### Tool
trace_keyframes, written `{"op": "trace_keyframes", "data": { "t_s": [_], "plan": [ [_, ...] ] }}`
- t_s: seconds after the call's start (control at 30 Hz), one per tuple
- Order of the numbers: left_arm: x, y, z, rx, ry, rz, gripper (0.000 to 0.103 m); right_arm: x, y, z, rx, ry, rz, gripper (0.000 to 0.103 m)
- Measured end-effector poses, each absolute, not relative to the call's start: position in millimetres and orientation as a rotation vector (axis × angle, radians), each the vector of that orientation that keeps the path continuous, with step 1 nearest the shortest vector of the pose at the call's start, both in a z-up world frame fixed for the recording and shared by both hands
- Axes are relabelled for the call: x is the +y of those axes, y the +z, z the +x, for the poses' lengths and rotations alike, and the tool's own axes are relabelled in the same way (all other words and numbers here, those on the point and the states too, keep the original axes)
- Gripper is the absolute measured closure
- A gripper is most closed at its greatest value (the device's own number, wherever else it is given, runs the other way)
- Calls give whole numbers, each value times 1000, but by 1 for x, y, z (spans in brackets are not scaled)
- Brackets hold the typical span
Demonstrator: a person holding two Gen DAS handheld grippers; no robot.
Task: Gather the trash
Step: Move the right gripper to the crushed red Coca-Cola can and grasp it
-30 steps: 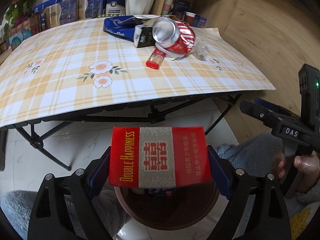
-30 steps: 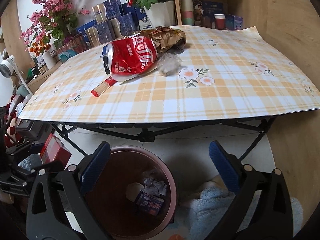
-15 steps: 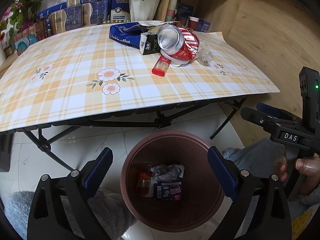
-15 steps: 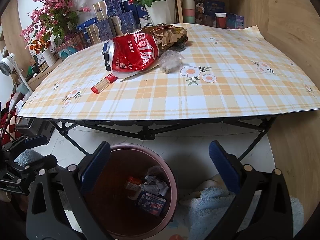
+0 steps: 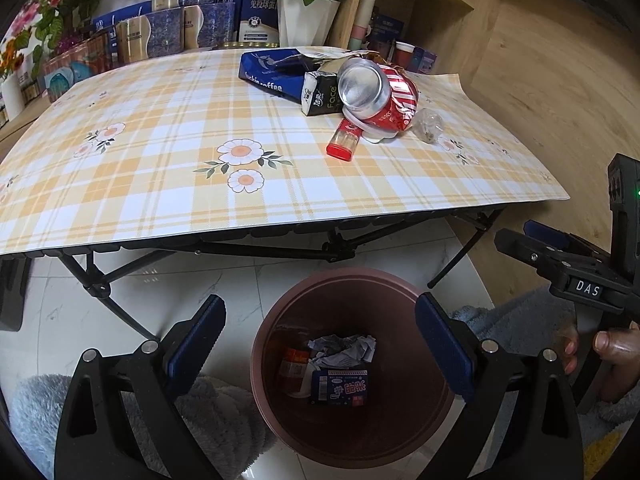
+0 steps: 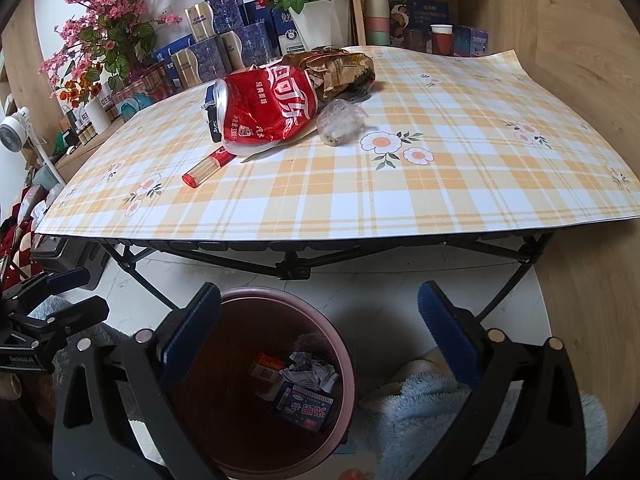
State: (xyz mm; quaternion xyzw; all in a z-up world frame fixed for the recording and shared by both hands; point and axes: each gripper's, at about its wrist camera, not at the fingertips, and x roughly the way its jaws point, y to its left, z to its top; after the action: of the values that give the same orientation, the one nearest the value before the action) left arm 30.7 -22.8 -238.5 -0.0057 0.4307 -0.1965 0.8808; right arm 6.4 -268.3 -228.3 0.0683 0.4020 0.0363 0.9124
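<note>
- The left hand-held gripper (image 5: 318,342) is wide open with nothing in it, right above the round brown plastic bin (image 5: 400,436) on the floor.
- The right hand-held gripper (image 6: 320,340) is wide open too.
- In the bin lie a red box (image 5: 291,366), crumpled white paper (image 5: 344,348) and a small blue packet (image 5: 340,388).
- A crushed red can (image 5: 380,100) lies on the checked tabletop (image 5: 160,140).

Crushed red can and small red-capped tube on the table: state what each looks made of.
Crushed red can: thin metal, likely aluminium; shiny silver end, sharp dents. Small red-capped tube: apparently clear plastic with glossy red cap; contents show through, though glass is possible.
</note>
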Motion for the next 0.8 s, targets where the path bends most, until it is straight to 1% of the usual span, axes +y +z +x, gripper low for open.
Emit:
{"op": "trace_keyframes", "data": {
  "t_s": [0.3, 0.57, 0.7, 0.8],
  "plan": [
    [-20, -237, 31, 891, -404, -21, 10, -268, -227, 6, 820, 75, 143, 6],
    [-14, -232, 34, 879, -392, -39, 9, -280, -228, 18, 843, 58, 204, 6],
    [-8, -227, 39, 866, -369, -65, 9, -273, -223, 32, 861, 106, 153, 6],
    [-3, -221, 44, 845, -380, -84, 7, -265, -210, 45, 837, 138, 113, 6]
  ]
}}
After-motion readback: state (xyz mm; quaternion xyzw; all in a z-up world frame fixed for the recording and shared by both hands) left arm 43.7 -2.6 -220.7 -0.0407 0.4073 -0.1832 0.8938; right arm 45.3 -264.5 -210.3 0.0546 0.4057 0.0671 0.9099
